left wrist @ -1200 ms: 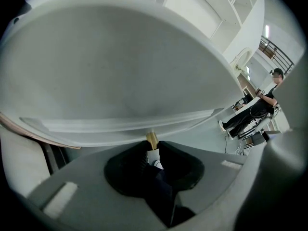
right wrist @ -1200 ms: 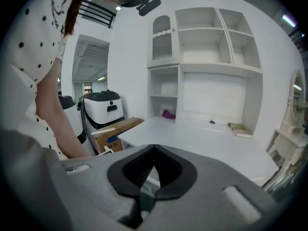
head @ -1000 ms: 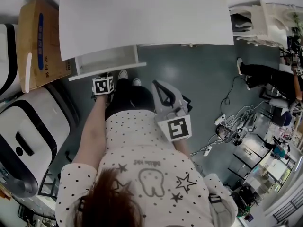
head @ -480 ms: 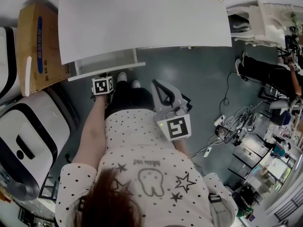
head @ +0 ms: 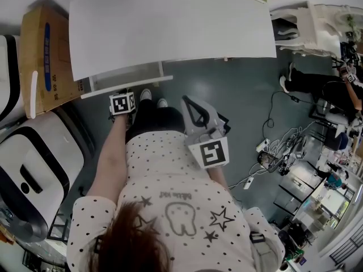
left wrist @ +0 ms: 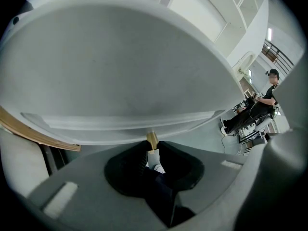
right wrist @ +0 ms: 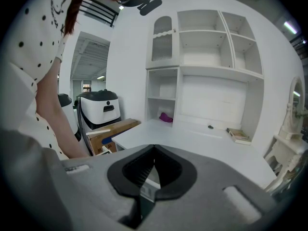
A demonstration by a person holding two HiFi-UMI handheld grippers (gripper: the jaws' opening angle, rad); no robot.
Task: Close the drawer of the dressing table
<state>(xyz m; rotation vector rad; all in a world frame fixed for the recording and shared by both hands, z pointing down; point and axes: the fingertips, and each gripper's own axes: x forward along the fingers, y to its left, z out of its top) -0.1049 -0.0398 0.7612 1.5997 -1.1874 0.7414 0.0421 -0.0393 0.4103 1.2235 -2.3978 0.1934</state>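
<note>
The white dressing table (head: 170,21) fills the top of the head view. Its drawer (head: 127,79) sticks out a little under the table's left front edge, showing a narrow strip of its inside. My left gripper (head: 126,96) is at the drawer's front, marker cube facing up. In the left gripper view the drawer's pale underside (left wrist: 125,71) looms close, and the left gripper (left wrist: 152,144) has its jaws nearly together on a small tan handle piece (left wrist: 152,138) at their tips. My right gripper (head: 187,103) hangs to the right of the drawer, away from the table. The right gripper (right wrist: 153,149) is shut, holding nothing.
A cardboard box (head: 48,55) stands left of the table, with white machines (head: 28,163) below it. Cables (head: 278,146) lie on the grey floor at right, near another person (head: 317,89) and white furniture (head: 309,21). Shelves (right wrist: 207,47) rise behind the tabletop.
The strip of drawer showing under the tabletop has become slightly narrower. Both grippers stay almost where they were.
</note>
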